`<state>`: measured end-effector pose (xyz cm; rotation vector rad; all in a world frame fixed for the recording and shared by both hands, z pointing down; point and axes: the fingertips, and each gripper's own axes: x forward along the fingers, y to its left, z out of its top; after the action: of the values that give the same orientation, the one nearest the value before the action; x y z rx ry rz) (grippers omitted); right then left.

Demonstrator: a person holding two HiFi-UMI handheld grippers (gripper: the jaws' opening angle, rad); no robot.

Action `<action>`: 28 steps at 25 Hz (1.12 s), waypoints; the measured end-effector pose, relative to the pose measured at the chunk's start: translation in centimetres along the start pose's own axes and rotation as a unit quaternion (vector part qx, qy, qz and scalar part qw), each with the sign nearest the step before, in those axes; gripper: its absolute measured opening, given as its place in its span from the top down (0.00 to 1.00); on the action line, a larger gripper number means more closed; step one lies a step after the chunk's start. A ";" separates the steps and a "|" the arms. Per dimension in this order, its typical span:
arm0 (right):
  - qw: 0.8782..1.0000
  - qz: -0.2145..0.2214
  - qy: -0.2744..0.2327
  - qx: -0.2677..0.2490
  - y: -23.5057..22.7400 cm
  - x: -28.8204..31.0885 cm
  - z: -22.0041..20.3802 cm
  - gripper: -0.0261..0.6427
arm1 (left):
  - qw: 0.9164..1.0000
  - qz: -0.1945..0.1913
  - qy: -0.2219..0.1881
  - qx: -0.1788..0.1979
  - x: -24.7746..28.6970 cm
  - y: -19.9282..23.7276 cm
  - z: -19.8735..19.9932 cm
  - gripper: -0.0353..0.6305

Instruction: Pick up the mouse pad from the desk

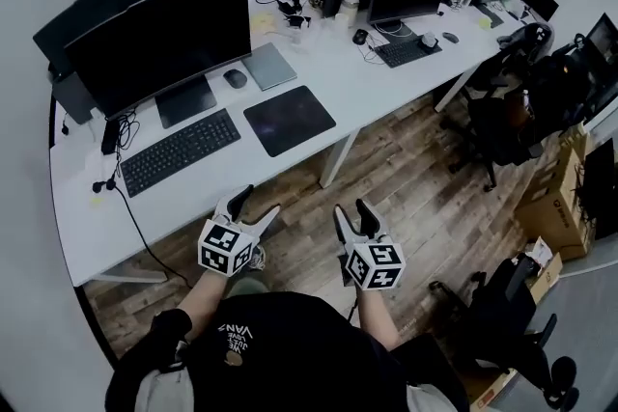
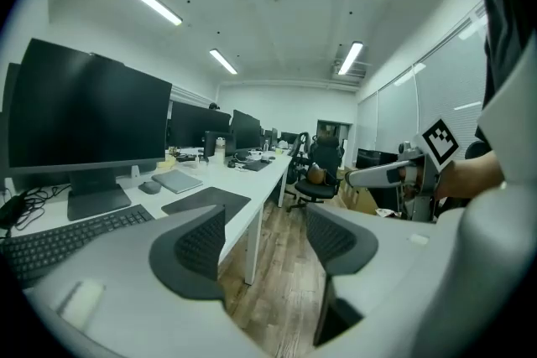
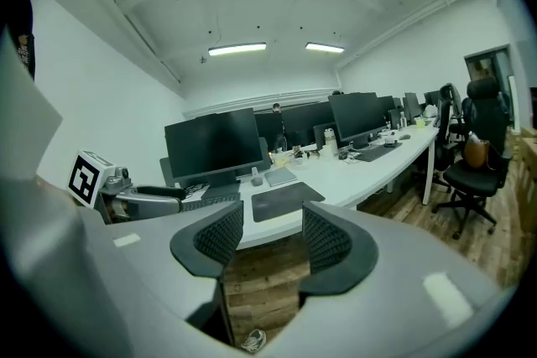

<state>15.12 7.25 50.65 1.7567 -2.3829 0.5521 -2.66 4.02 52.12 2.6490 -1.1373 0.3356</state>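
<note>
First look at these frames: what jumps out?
The grey left hand-held gripper and right hand-held gripper are open and empty over the wooden floor, short of the long white desk. Ahead, the dark rectangular mouse pad lies flat near its front edge, right of a black keyboard and a large black monitor.

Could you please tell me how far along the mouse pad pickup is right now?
Nothing looks done yet: the mouse pad lies flat on the desk, untouched. In hand: both the left hand-held gripper and right hand-held gripper are open and empty, short of the desk edge. Left: reach, grasp, lift.
</note>
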 end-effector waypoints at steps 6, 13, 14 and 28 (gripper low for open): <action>1.000 -0.027 0.007 0.008 -0.3 6.5 1.6 0.65 | 1.000 -0.022 0.004 0.006 3.5 6.4 1.8 0.53; 0.998 -0.053 0.008 0.023 0.4 12.9 2.6 0.65 | 0.999 -0.043 0.024 0.015 6.0 12.9 2.4 0.53; 0.998 -0.058 0.009 0.026 0.4 13.4 2.7 0.65 | 0.998 -0.048 0.027 0.017 6.4 13.5 2.4 0.53; 0.995 -0.073 0.060 0.029 -6.5 20.0 2.6 0.65 | 0.997 -0.007 0.079 -0.014 14.2 19.8 1.2 0.53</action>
<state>15.22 -13.30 55.94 1.8453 -2.1598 0.6912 -7.45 -19.18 57.80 2.5533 -1.0651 0.5118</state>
